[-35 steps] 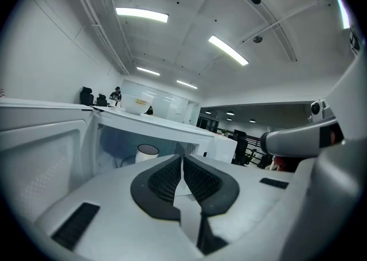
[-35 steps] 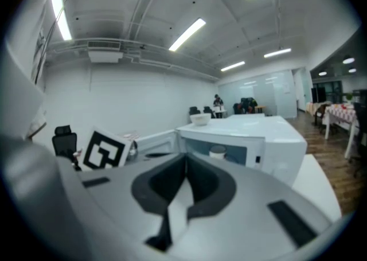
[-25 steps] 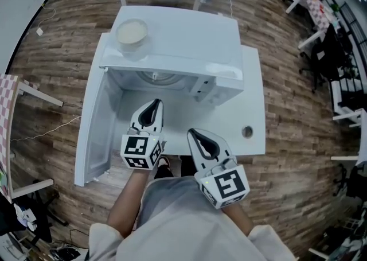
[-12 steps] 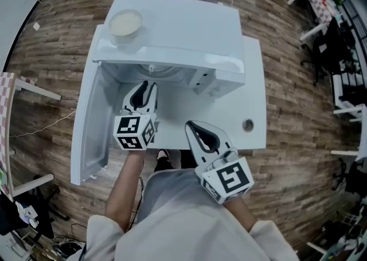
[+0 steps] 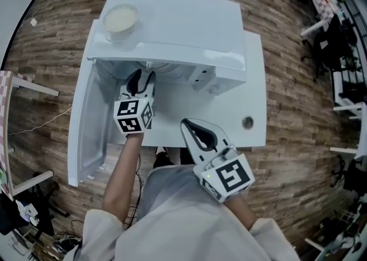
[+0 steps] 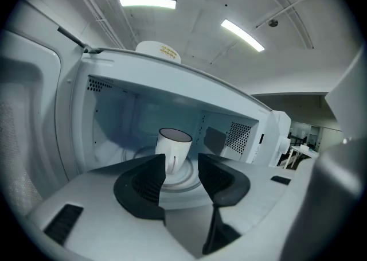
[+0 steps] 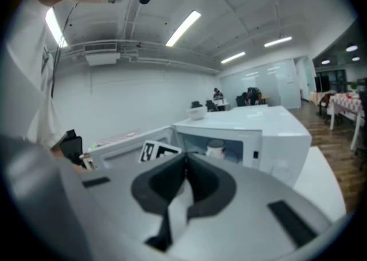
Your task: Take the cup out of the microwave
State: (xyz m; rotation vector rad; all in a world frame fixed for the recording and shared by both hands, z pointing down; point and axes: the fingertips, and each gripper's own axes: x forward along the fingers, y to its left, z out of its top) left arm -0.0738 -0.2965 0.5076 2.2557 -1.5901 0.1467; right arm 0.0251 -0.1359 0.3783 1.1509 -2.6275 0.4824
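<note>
A white cup (image 6: 174,150) stands upright on the turntable (image 6: 182,178) inside the open white microwave (image 5: 189,30). In the head view the oven's top hides the cup. My left gripper (image 5: 139,79) is at the mouth of the cavity, pointing in. Its jaws have just been opening and stand open, and the cup sits a little beyond the tips (image 6: 181,165), apart from the pads. My right gripper (image 5: 188,125) is shut with nothing in it, back over the table's front edge. From there its view shows the cup (image 7: 215,148) far off past its tips (image 7: 185,159).
The microwave door (image 5: 86,122) hangs wide open to the left of my left arm. A cream bowl (image 5: 120,19) sits on top of the oven. The white table (image 5: 252,82) has a round hole (image 5: 248,122) at its right front. Wooden floor lies all around.
My left gripper has moved forward from the table's front to the oven's opening. The right gripper has stayed where it was.
</note>
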